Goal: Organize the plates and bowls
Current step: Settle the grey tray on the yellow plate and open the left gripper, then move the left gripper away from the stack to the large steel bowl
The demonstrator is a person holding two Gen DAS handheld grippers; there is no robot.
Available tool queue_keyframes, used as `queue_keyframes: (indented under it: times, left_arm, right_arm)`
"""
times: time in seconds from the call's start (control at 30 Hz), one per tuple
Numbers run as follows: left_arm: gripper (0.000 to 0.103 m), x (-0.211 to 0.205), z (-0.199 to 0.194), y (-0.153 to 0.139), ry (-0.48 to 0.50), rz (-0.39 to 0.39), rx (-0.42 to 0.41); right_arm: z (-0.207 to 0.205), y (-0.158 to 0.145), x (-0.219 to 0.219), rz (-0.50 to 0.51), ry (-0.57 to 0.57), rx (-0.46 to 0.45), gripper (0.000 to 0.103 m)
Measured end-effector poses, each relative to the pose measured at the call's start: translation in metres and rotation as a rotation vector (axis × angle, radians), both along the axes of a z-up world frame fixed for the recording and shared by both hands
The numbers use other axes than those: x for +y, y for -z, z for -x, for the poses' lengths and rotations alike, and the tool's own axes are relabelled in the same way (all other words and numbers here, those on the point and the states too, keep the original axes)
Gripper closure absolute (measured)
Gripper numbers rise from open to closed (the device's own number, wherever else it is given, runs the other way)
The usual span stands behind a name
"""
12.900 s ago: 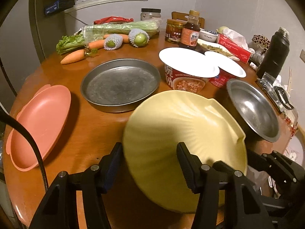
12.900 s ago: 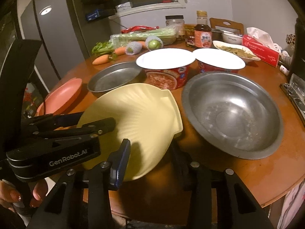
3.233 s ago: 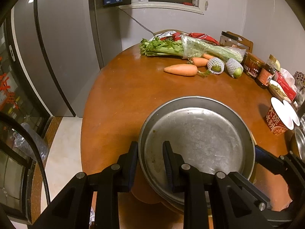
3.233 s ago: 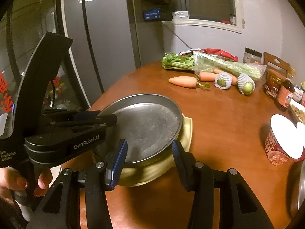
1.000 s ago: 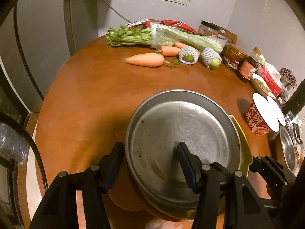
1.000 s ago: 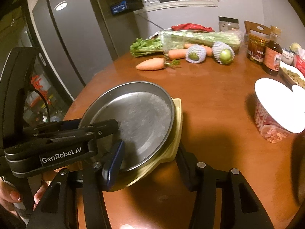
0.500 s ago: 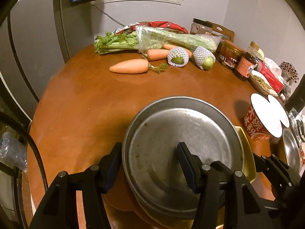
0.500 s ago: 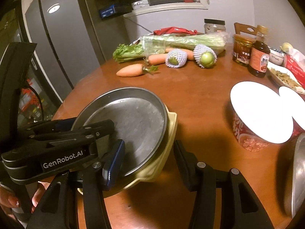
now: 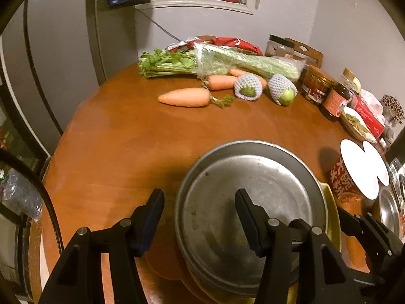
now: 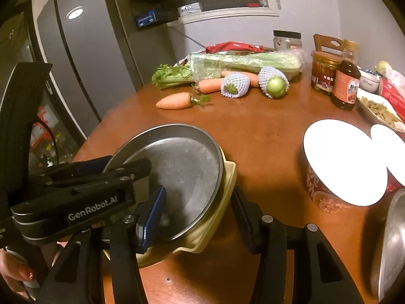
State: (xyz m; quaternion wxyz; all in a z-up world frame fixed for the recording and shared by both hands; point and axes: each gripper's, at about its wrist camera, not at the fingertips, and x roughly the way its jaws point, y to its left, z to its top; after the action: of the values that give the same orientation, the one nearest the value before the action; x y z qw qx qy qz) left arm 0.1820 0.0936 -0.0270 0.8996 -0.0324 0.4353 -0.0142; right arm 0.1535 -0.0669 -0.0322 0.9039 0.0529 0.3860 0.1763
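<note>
At the bench's (image 9: 121,141) near left edge, both left tongs (image 9: 200,217) and right tongs (image 10: 200,217) gape empty over the stiff, slick steel pan (image 9: 253,192) stacked on the yellow plate (image 10: 227,177); best gripped by its rim.

The round table (image 9: 121,136) lies bare across its middle and left side, a wide lane between the stacked metal pan (image 9: 250,202) at the near edge and the carrots (image 9: 184,97) and celery (image 9: 217,60) at the far edge. To the right the way narrows: two instant noodle cups (image 10: 341,167), a sauce bottle (image 10: 345,86), a jar (image 10: 324,74) and a steel bowl (image 10: 392,248) crowd that side.
</note>
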Motion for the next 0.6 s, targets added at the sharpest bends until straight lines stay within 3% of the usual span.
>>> queue_keyframes:
  times: [0.17,0.3,0.6]
  left_arm:
    - [0.045,0.003,0.004,-0.008,-0.03,-0.003,-0.021]
    - [0.045,0.003,0.01,-0.018,-0.041,-0.008,-0.042]
    - [0.044,-0.005,0.03,-0.045,-0.068,-0.013,-0.088]
  right_arm:
    - [0.002,-0.007,-0.004,0.006,0.01,-0.027,0.047]
    - [0.007,-0.018,-0.007,0.024,0.018,-0.064,0.04]
    - [0.019,-0.039,-0.016,0.046,0.005,-0.116,0.04]
